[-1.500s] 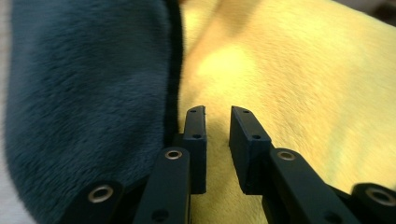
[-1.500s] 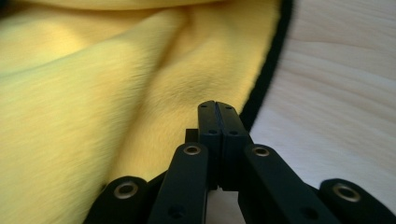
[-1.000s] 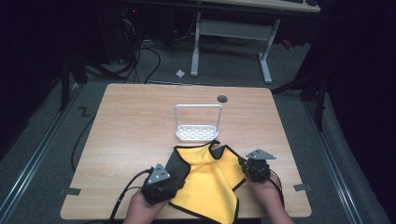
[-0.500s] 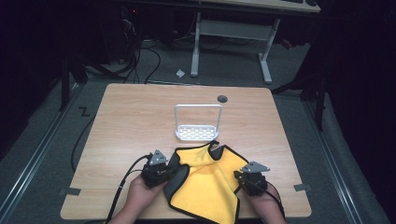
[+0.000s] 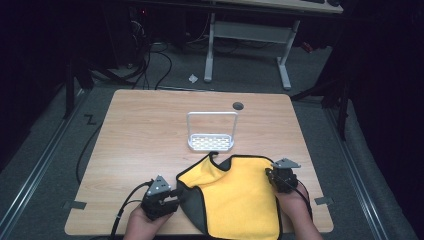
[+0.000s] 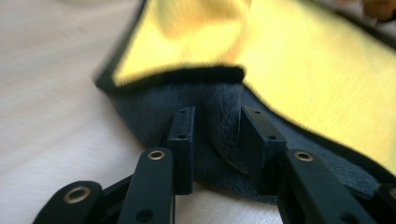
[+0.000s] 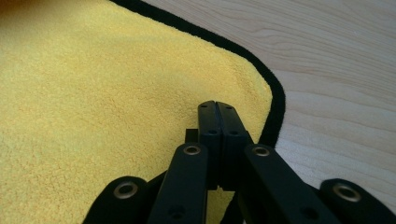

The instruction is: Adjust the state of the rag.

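A yellow cloth (image 5: 235, 195) with black trim lies spread on the near part of the wooden table (image 5: 140, 135). Its left edge is turned over and shows a grey underside (image 6: 215, 100). My left gripper (image 5: 172, 197) sits at that turned edge, open, and the grey fold bulges between its jaws (image 6: 217, 116). My right gripper (image 5: 275, 173) rests near the cloth's far right corner. Its jaws are shut tight together (image 7: 217, 109) on top of the yellow pile (image 7: 93, 93), with nothing visible between them.
A small white rack (image 5: 211, 142) with a tall handle stands just beyond the cloth at mid-table. A round cable hole (image 5: 238, 106) sits behind it. Cables trail off the table's near left edge. A desk frame and chairs stand on the dark floor beyond.
The cloth now lies wider and flatter. My left gripper has shifted left and toward the near edge. My right gripper has moved out to the right, away from the near edge.
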### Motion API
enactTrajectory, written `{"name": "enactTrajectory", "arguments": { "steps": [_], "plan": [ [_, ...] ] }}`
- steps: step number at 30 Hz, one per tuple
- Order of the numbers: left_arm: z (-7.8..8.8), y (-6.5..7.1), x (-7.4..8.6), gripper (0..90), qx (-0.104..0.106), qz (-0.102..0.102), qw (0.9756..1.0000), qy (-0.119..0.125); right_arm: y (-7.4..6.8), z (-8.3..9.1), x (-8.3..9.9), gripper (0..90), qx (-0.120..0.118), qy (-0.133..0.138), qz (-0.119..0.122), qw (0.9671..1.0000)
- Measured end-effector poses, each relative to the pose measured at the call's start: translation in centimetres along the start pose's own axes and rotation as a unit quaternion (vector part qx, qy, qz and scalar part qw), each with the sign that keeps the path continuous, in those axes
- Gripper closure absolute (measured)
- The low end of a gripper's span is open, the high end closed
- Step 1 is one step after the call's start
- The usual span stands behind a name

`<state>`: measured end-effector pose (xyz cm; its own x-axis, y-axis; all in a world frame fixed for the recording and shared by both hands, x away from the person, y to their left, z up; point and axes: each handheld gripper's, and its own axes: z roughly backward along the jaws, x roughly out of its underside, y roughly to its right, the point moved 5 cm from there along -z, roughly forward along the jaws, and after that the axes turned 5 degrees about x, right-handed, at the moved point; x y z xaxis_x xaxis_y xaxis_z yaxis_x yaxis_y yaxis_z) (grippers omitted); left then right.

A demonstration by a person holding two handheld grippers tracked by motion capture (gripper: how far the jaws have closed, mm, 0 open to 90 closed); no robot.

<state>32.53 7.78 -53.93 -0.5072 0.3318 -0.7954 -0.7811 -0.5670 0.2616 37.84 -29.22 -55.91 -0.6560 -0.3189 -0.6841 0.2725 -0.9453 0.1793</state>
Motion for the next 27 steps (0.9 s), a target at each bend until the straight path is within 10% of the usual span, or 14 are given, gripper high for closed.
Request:
{"name": "enactTrajectory", "arguments": {
  "steps": [7, 12, 17, 27],
  "plan": [
    [1.1, -3.9, -3.5, 78.2, -0.019, 0.014, 0.9986, 0.047, -0.1, 0.2, 0.2, 90.0, 0.001, 0.002, -0.001, 1.0000],
    [-2.7, -5.5, -4.2, 86.6, 0.021, 0.035, 0.9991, -0.008, -0.1, 0.4, 0.5, 90.0, 0.001, 0.004, -0.004, 1.0000],
    [-6.0, -5.3, -3.1, 89.6, 0.023, 0.001, 0.9952, -0.095, 0.0, 0.4, 0.6, 90.0, -0.002, 0.005, -0.006, 1.0000],
    [-3.2, -5.2, -1.0, 89.7, -0.012, 0.006, 0.9970, -0.077, -0.1, 0.4, 0.6, 90.0, 0.001, 0.006, -0.006, 1.0000]
  ]
}}
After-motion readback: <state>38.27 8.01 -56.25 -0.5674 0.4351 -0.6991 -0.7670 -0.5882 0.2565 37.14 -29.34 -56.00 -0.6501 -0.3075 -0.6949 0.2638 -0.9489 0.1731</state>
